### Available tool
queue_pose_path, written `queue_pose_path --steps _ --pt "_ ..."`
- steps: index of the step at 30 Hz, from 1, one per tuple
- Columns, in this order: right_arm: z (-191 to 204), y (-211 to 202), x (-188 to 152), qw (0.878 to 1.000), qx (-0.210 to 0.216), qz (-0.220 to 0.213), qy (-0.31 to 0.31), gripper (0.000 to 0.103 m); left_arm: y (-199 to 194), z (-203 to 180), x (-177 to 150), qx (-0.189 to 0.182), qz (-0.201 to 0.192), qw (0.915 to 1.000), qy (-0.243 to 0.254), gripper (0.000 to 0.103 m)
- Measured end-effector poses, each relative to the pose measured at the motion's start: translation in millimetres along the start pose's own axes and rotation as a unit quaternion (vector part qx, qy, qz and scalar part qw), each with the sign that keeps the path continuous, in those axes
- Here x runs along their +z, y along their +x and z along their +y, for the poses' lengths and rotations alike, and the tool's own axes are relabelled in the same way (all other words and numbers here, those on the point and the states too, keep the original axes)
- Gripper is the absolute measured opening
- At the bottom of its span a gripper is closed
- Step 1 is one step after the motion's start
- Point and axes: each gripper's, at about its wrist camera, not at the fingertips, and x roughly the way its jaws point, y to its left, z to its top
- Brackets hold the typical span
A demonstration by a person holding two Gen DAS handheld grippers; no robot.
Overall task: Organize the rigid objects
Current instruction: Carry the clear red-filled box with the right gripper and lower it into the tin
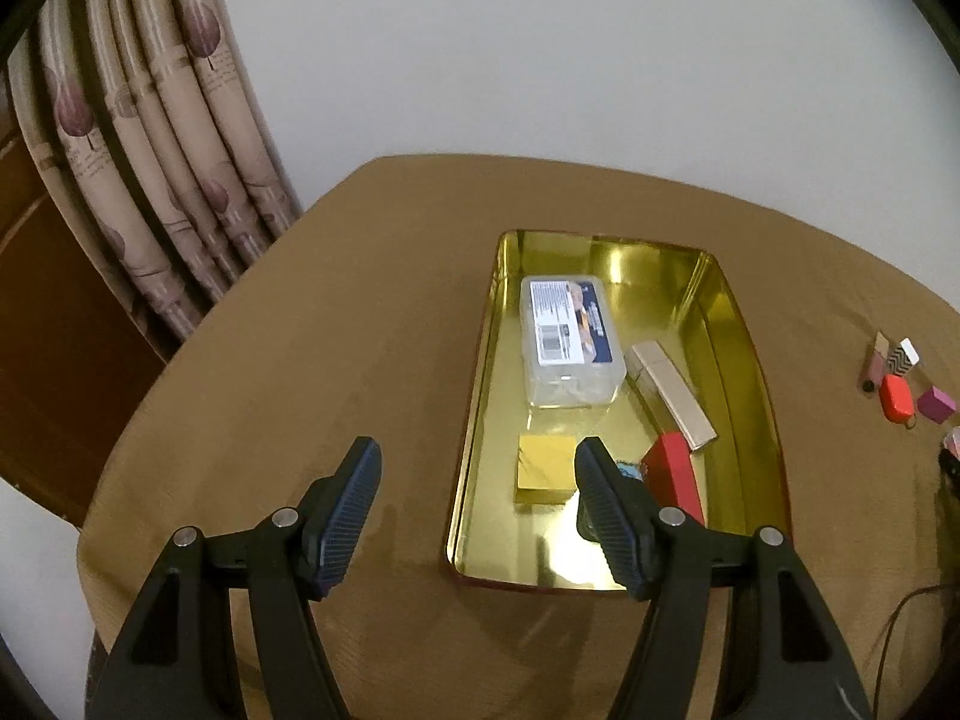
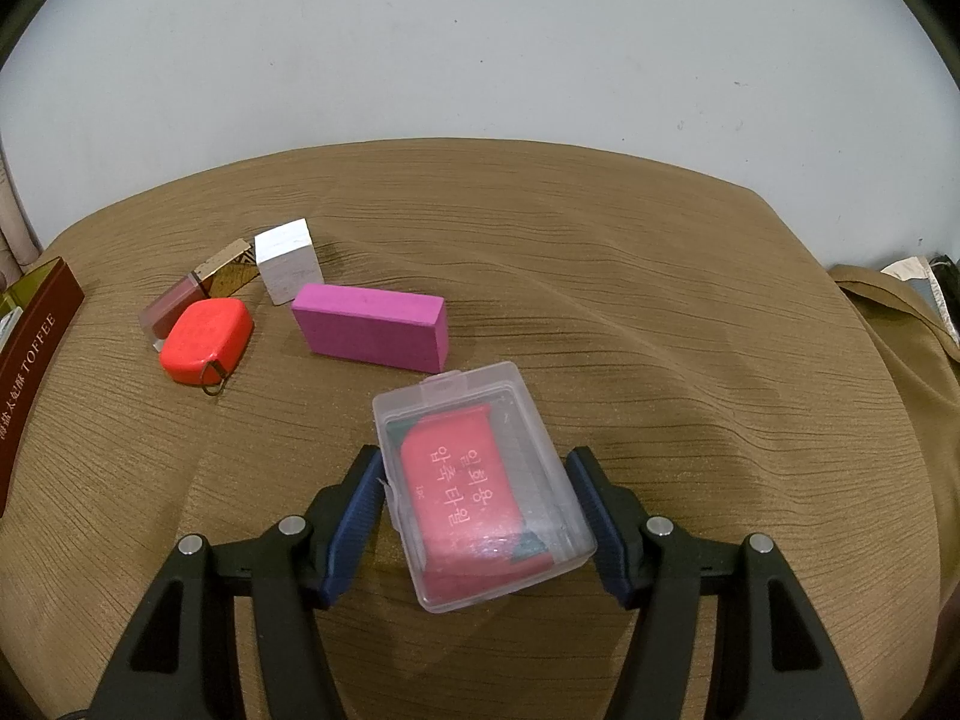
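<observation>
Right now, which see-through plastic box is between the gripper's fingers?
The clear box with the red packet inside, between the right gripper's fingers on the tablecloth. The other clear box, with a printed label, lies in the gold tin.

Left hand-held gripper (image 1: 478,462) hovers with its jaws spread wide, both blue ribbed pads bare, nothing between them, angled downward and forward. Right hand-held gripper (image 2: 474,474) is also tipped downward, its jaws standing either side of a clear plastic case (image 2: 480,486), left pad touching the wall, right pad at the edge.
</observation>
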Motion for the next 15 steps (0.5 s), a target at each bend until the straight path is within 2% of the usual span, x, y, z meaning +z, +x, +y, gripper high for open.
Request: queue_pose_path --steps 15 --pt "18.2 -16.9 0.4 1.000 -0.020 0.000 0.007 0.062 7.3 11.7 -0.5 -0.004 0.001 0.9996 -0.028 0.075"
